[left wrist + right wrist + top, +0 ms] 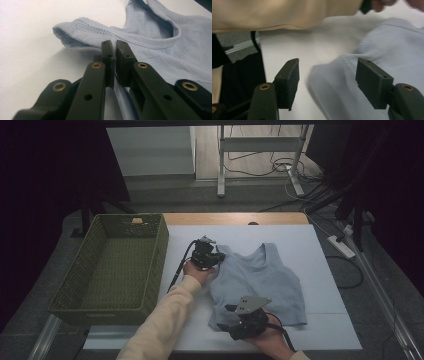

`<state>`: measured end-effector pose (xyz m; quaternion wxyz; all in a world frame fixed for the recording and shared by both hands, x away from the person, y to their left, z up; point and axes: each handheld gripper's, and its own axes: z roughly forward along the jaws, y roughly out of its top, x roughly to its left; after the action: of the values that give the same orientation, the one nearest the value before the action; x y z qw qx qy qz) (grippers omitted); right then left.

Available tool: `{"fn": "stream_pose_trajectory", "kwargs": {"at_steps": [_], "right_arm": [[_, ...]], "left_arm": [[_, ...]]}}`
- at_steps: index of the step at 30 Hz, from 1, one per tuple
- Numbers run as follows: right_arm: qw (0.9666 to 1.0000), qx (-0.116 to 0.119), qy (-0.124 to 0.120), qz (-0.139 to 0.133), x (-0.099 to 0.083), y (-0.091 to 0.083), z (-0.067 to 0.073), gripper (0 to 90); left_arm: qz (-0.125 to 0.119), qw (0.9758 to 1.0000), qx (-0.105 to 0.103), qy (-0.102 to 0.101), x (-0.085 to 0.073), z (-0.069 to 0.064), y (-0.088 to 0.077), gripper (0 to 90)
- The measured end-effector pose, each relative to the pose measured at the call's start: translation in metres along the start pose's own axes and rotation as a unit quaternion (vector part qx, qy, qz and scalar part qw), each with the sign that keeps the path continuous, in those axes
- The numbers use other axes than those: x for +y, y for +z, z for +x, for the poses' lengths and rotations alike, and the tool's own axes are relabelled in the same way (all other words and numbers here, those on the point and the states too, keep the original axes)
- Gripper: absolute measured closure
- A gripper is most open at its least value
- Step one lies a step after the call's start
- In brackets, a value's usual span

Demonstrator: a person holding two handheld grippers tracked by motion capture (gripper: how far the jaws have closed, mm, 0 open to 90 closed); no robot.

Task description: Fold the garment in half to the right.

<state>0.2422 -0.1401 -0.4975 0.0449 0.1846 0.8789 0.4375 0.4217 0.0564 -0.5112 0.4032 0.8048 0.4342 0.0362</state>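
A light blue tank top (pixel 260 275) lies spread on the white tabletop (pixel 325 320), neck toward the far side. My left gripper (pixel 219 256) is at its left shoulder strap. In the left gripper view the jaws (pixel 115 45) are shut on the ribbed edge of the top (pixel 160 50), which runs between the pads. My right gripper (pixel 226 317) is at the near left hem corner. In the right gripper view its jaws (pixel 328 67) stand open with the hem corner of the top (pixel 392 45) between them, touching neither pad.
A green woven basket (pixel 160 255) stands empty at the table's left side. The left arm's cream sleeve (pixel 287 12) crosses just above the right gripper. A wooden edge (pixel 235 218) marks the table's far side. A power strip (pixel 341 246) and cables lie on the floor to the right.
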Motion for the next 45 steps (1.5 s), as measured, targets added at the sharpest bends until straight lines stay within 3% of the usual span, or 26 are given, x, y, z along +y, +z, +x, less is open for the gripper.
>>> {"fn": "stream_pose_trajectory", "kwargs": {"at_steps": [5, 10, 16, 21, 28, 39, 45], "right_arm": [[0.9996, 0.014, -0.015, 0.019, 0.002, 0.014, 0.008, 35.5], [0.9989, 0.012, -0.029, 0.034, 0.002, 0.026, 0.01, 35.4], [0.9961, -0.01, -0.043, 0.077, 0.002, 0.041, 0.009, 33.0], [0.9939, -0.021, -0.049, 0.096, 0.001, 0.05, 0.008, 31.6], [0.9938, -0.028, -0.039, 0.1, 0.001, 0.055, 0.005, 32.2], [0.9932, -0.055, -0.028, 0.099, 0.003, 0.055, 0.002, 48.9], [0.9905, -0.072, -0.055, 0.104, 0.004, 0.051, 0.001, 77.4]], "left_arm": [[0.0, 1.0, 0.0, 0.001, 0.0, 0.0, 0.0, 84.7], [0.0, 1.0, 0.001, -0.002, 0.0, 0.0, 0.001, 84.7], [-0.002, 1.0, 0.001, -0.002, 0.0, 0.001, 0.0, 84.7], [-0.004, 1.0, 0.0, -0.003, 0.0, 0.002, -0.001, 84.7], [-0.005, 1.0, 0.0, -0.003, 0.0, 0.002, -0.001, 84.7], [-0.005, 1.0, 0.001, -0.004, 0.0, 0.002, -0.002, 84.7], [-0.006, 1.0, 0.0, -0.003, 0.0, 0.003, -0.002, 84.7]]}}
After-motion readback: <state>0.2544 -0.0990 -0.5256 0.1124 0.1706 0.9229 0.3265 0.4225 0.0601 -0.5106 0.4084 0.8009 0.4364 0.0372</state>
